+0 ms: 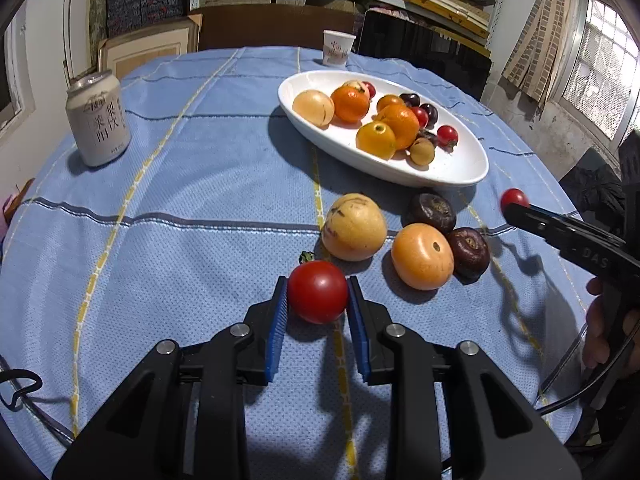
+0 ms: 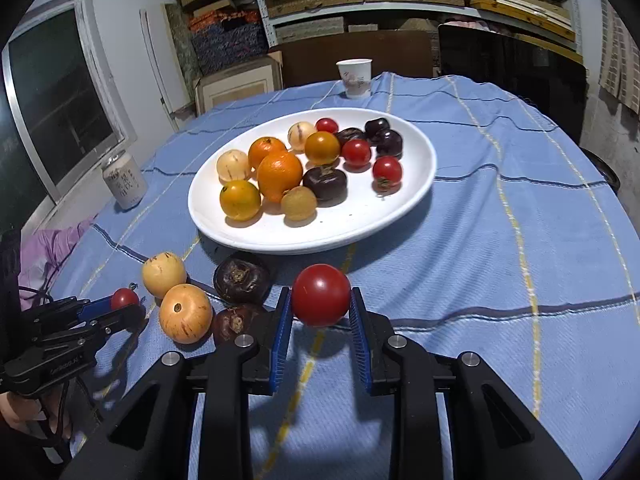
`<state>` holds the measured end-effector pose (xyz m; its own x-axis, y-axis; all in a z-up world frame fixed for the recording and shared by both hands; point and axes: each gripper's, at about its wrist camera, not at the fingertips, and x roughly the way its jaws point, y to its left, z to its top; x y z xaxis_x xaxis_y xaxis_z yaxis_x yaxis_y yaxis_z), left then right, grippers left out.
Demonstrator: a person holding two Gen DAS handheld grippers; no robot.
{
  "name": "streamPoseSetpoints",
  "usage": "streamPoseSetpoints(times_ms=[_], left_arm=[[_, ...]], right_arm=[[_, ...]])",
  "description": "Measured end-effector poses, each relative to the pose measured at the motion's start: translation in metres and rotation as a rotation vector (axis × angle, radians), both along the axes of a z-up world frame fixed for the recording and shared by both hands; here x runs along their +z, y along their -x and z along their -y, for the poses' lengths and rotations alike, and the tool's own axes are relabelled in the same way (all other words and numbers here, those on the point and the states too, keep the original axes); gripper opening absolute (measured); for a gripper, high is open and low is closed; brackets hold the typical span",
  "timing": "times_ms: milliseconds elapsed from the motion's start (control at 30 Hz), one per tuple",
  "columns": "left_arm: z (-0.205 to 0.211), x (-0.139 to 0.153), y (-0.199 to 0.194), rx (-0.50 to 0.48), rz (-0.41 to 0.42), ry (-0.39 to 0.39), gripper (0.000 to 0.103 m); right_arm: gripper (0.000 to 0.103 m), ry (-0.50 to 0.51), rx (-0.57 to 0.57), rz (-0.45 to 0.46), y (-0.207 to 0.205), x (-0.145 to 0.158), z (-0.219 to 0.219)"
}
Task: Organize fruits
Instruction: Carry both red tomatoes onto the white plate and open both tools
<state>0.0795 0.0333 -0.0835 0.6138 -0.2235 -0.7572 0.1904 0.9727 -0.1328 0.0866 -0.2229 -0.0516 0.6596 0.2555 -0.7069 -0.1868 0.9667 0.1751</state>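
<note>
A white oval plate point(image 1: 460, 168) point(image 2: 248, 232) holds several oranges, yellow fruits, dark fruits and cherry tomatoes. My left gripper point(image 1: 318, 294) point(image 2: 120, 306) is shut on a red tomato point(image 1: 318, 292) point(image 2: 124, 298), held low over the blue cloth. My right gripper point(image 2: 321, 298) point(image 1: 514, 206) is shut on another red tomato point(image 2: 321, 295) point(image 1: 515, 197), in front of the plate. Loose on the cloth lie two yellow fruits point(image 1: 354, 227) point(image 1: 422, 256) point(image 2: 164, 274) point(image 2: 185, 313) and two dark fruits point(image 1: 432, 208) point(image 1: 469, 253) point(image 2: 242, 278) point(image 2: 236, 322).
A drink can point(image 1: 98, 118) point(image 2: 125, 180) stands at the table's left. A paper cup point(image 1: 338, 48) point(image 2: 355, 78) stands at the far edge. Shelves, boxes and a dark chair lie behind the round table. A cable trails at the near edge.
</note>
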Motion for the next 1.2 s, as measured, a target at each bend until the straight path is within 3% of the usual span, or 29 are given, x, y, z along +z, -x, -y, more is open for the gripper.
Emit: streamPoseSetpoints(times_ms=[133, 300, 500, 667, 867, 900, 967, 1033, 1067, 1200], left_arm=[[0.005, 0.013, 0.005, -0.018, 0.038, -0.007, 0.028], [0.016, 0.05, 0.003, -0.056, 0.115, -0.009, 0.028], [0.041, 0.09, -0.034, -0.093, 0.181, -0.061, 0.028], [0.057, 0.092, -0.08, -0.095, 0.155, -0.077, 0.028], [0.063, 0.067, -0.134, -0.072, 0.071, -0.081, 0.029], [0.063, 0.063, -0.141, -0.066, 0.057, -0.076, 0.032], [0.062, 0.057, -0.154, -0.054, 0.037, -0.068, 0.054], [0.06, 0.057, -0.156, -0.03, 0.054, -0.061, 0.071], [0.059, 0.058, -0.155, -0.021, 0.065, -0.057, 0.072], [0.049, 0.066, -0.143, -0.006, 0.099, -0.049, 0.074]], right_arm=[[0.028, -0.015, -0.009, 0.042, 0.013, 0.011, 0.015], [0.028, -0.047, -0.01, 0.094, 0.016, 0.036, 0.027], [0.028, -0.02, 0.005, 0.162, -0.008, 0.068, 0.029], [0.028, -0.004, 0.014, 0.165, -0.05, 0.078, 0.024], [0.029, 0.01, 0.026, 0.12, -0.104, 0.065, 0.013], [0.029, 0.011, 0.029, 0.114, -0.11, 0.062, 0.011], [0.031, 0.007, 0.041, 0.093, -0.124, 0.055, 0.007], [0.046, -0.001, 0.064, 0.08, -0.134, 0.049, 0.003], [0.058, 0.007, 0.052, 0.091, -0.134, 0.049, 0.003], [0.06, -0.01, 0.031, 0.109, -0.126, 0.05, 0.01]])
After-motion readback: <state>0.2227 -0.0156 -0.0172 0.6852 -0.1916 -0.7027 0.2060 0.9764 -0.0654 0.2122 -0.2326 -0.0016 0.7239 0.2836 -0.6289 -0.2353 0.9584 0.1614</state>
